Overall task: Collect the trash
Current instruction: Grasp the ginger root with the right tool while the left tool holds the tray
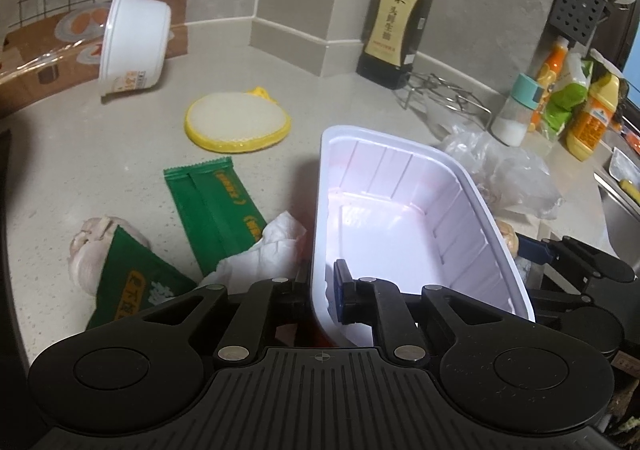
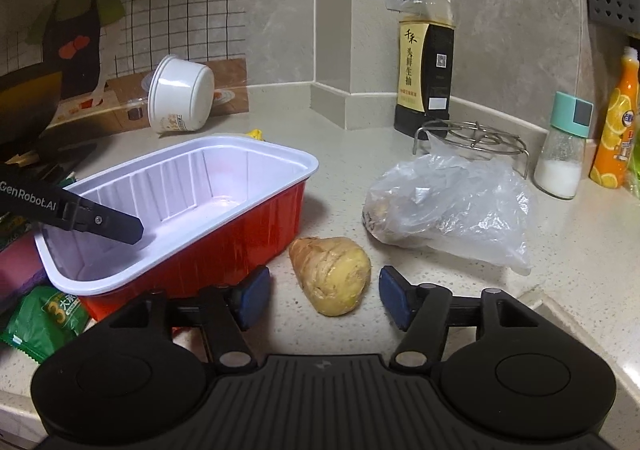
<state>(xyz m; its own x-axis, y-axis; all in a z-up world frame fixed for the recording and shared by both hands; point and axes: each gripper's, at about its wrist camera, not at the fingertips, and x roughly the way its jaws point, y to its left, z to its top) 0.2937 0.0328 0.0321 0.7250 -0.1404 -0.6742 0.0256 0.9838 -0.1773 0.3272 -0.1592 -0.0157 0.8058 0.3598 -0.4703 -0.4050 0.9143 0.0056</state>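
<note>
Two grippers are at work: our left gripper [image 1: 322, 290] pinches the tray [image 2: 224, 210] wall, while the right gripper [image 2: 324, 298] stands open around the ginger [image 2: 332, 274] on the counter [image 2: 440, 290]. We should close squarely on the ginger, then drop it in the tray.

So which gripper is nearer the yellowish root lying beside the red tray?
Right. The right gripper has its open jaws on either side of the root, while the left gripper is clamped on the tray's rim.
</note>
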